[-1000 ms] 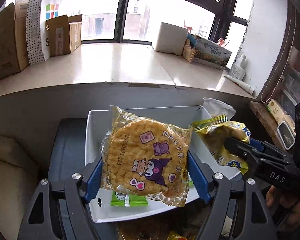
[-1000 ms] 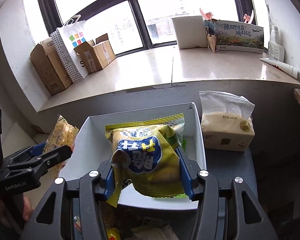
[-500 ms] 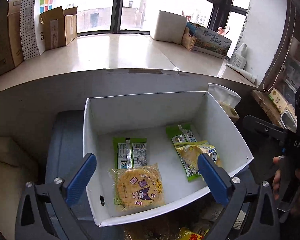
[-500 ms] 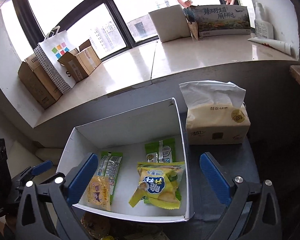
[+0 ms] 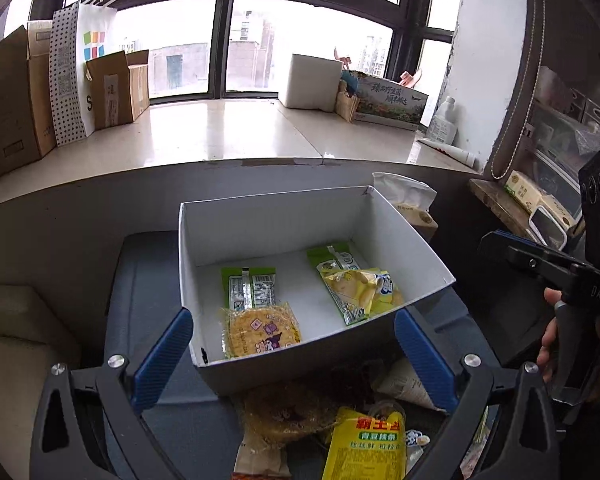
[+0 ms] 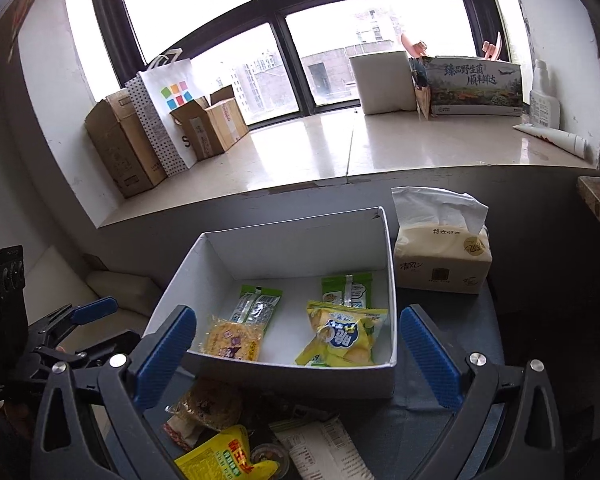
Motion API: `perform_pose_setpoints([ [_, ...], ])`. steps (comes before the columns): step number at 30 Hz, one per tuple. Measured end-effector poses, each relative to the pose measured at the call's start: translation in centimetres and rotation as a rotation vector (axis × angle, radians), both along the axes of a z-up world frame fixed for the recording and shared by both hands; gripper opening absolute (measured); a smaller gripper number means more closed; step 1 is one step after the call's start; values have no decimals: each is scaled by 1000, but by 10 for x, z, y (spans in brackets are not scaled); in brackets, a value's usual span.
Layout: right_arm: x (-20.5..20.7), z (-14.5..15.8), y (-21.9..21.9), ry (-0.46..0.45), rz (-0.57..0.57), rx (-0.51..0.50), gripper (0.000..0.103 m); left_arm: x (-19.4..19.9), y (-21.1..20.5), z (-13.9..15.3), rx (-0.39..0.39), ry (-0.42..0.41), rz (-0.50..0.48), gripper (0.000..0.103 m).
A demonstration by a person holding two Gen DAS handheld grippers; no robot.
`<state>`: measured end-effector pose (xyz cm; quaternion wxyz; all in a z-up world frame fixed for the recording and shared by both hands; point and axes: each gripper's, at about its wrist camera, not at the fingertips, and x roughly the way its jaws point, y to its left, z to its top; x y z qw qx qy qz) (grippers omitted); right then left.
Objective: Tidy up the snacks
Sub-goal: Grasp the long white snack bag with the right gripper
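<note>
**4 snacks boxed, a heap left to sort**

The white box is the landmark here. Inside it lie 4 packets: a round rice cracker against the near wall on the left, a green packet just behind it, a yellow chip bag near the right wall, and a second green packet behind that bag, partly under it. That much of the sorting looks done.

What is left sits in front of the box, outside its near wall: a loose heap with another round cracker, a yellow bag with red lettering, and a white wrapper with a barcode. Other wrappers there are too dim to name. A tissue pack stands just right of the box and seems no part of the job.

The left gripper has its jaws spread wide with nothing between the pads; they have just been opening, and the cracker lies in the box beyond them. The right gripper is likewise wide and empty, its jaws also just opened, with the chip bag on the box floor ahead. Both straddle the box's near wall, with the heap below and between the fingers, so the next pickup likely comes from there.
</note>
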<state>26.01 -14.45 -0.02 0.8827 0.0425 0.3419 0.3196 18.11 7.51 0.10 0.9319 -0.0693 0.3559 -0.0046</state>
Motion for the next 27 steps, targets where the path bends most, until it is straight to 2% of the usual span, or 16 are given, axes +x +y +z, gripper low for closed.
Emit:
perform_pose_setpoints([
  [6,-54,-15,-28,0,62,21,103,-74,-18,7,39,-66,-25,103],
  [9,-78,-35,-48,-1,90,22,103,-109,-21,1,1,-77,-38,103],
  [14,-101,-80,-64,67,117,-93,103,-149,-26,-14,3,-41,-7,103],
  [16,-101,-96,-66,86,126,-118,103,-159,-27,-20,-5,-23,1,103],
  [20,-82,-125,-62,161,123,-159,103,-170,-22,-33,-94,6,-28,103],
  [27,-57,-157,-40,221,171,-238,103,-170,-29,-57,-63,98,-48,103],
])
